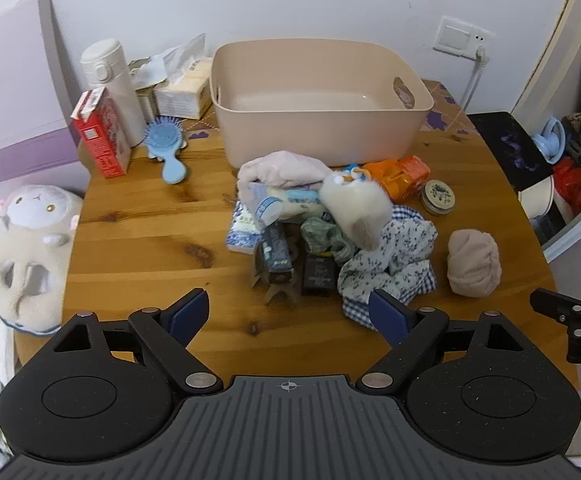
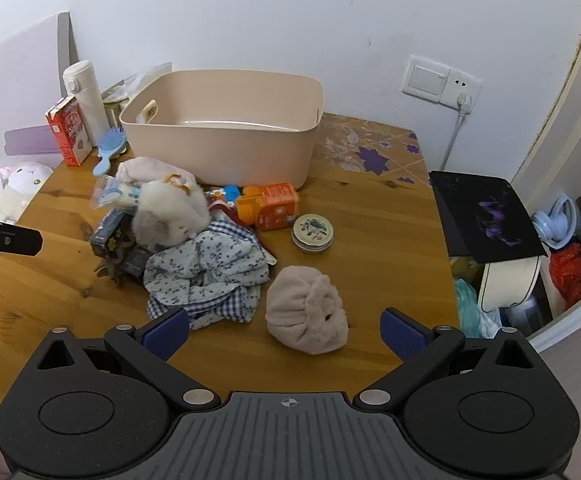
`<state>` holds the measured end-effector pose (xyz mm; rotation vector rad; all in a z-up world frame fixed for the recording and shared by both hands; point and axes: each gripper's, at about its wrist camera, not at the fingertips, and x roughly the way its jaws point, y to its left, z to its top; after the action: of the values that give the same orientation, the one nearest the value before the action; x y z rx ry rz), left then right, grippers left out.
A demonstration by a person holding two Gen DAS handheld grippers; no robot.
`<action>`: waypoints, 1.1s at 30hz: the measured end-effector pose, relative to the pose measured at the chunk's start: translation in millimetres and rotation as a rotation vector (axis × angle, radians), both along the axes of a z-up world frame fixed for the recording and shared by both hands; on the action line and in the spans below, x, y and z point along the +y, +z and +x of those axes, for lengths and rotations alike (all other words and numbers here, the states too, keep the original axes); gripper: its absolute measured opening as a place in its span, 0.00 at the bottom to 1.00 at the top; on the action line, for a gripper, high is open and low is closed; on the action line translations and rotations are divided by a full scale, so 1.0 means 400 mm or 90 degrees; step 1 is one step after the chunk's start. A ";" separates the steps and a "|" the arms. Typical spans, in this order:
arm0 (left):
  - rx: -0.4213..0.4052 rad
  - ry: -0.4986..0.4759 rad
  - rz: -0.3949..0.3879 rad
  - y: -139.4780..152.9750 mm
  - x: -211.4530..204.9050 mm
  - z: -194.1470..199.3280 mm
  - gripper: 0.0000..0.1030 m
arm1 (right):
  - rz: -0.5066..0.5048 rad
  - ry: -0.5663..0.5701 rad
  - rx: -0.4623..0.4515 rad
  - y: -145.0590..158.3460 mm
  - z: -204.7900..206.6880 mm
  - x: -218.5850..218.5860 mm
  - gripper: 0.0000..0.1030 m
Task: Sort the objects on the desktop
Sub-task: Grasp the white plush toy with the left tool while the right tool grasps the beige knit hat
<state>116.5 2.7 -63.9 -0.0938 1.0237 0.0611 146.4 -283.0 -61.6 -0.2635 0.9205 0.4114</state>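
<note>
An empty beige bin [image 1: 318, 120] [image 2: 226, 140] stands at the back of the wooden table [image 1: 150, 232] [image 2: 390, 240]. In front of it lies a heap: a pink cloth [image 1: 278, 168], a white fluffy item [image 1: 360, 208] [image 2: 166, 212], a floral cloth [image 1: 398, 264] [image 2: 210, 268], an orange box [image 1: 402, 178] [image 2: 268, 204], small dark boxes [image 1: 278, 256] and a round tin [image 1: 438, 196] [image 2: 313, 232]. A rolled beige cloth [image 1: 472, 264] [image 2: 306, 312] lies apart, just ahead of my right gripper [image 2: 286, 328]. My left gripper [image 1: 290, 312] hovers before the heap. Both are open and hold nothing.
At the back left stand a white flask [image 1: 110, 84] [image 2: 84, 92], a red carton [image 1: 100, 136] [image 2: 68, 132], a blue hairbrush [image 1: 166, 148] [image 2: 108, 148] and tissue packs [image 1: 182, 92]. A plush toy [image 1: 30, 240] sits off the left edge. A dark pad [image 2: 486, 216] lies on the right.
</note>
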 end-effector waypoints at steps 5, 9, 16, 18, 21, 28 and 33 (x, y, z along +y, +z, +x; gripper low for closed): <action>-0.001 0.003 0.004 -0.032 -0.008 0.039 0.86 | -0.022 0.009 -0.006 -0.036 0.038 -0.007 1.00; 0.005 0.015 0.013 -0.061 -0.006 0.071 0.86 | -0.038 0.027 -0.002 -0.069 0.075 -0.012 1.00; -0.009 0.003 0.027 -0.087 -0.019 0.118 0.86 | -0.028 0.044 0.018 -0.131 0.129 -0.022 1.00; -0.015 -0.007 0.032 -0.090 -0.033 0.131 0.86 | -0.028 0.051 0.024 -0.149 0.143 -0.021 1.00; -0.025 -0.023 0.035 -0.096 -0.060 0.156 0.86 | -0.035 0.066 0.026 -0.175 0.159 -0.017 1.00; -0.034 -0.040 0.025 -0.131 -0.108 0.213 0.82 | -0.021 0.076 0.057 -0.225 0.194 -0.019 0.93; -0.016 -0.042 0.034 -0.161 -0.126 0.265 0.71 | -0.016 0.090 0.087 -0.265 0.212 -0.018 0.84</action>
<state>222.5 -47.5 -128.5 -0.0126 0.9992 0.0272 231.3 -290.4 -167.8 -0.3273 1.0451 0.5547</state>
